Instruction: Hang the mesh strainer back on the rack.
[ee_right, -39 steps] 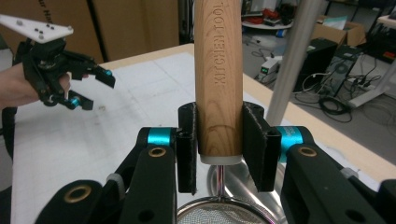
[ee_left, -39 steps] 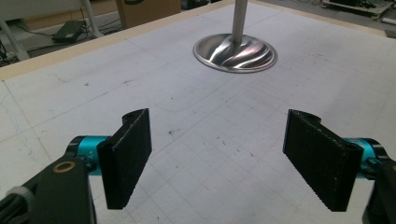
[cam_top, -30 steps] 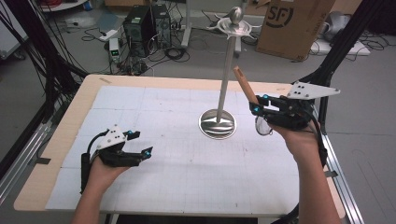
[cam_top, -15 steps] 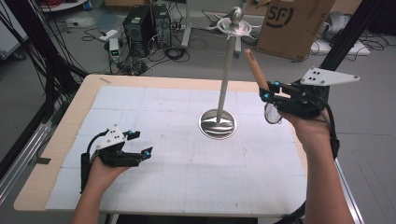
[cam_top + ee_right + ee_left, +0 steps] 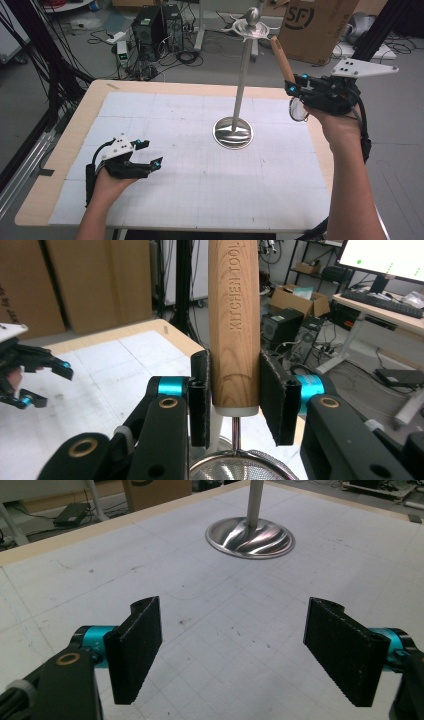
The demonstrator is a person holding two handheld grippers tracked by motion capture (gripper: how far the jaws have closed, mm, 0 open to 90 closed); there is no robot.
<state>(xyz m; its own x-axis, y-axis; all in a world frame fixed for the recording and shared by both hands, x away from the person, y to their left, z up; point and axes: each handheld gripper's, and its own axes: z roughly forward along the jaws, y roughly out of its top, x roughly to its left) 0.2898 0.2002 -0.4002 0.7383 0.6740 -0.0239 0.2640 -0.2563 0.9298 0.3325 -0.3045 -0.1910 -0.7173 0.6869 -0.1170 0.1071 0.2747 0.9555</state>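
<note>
A metal stand with a round base and hooks at its top rises from the middle of the mat. My right gripper is held in the air to the right of the pole, shut on the wooden handle of a kitchen strainer; the mesh bowl hangs below the jaws. In the right gripper view the handle, stamped KITCHEN TOOL, stands upright between the pads. My left gripper rests low at the front left, open and empty. Its pads face the stand's base.
A white gridded mat covers the wooden table. On the floor behind stand computer towers, cables and a cardboard box. Black frame bars run along the left side.
My right gripper has risen with the strainer, so the handle's tip is now close to the stand's top hooks. The left gripper has stayed where it was.
</note>
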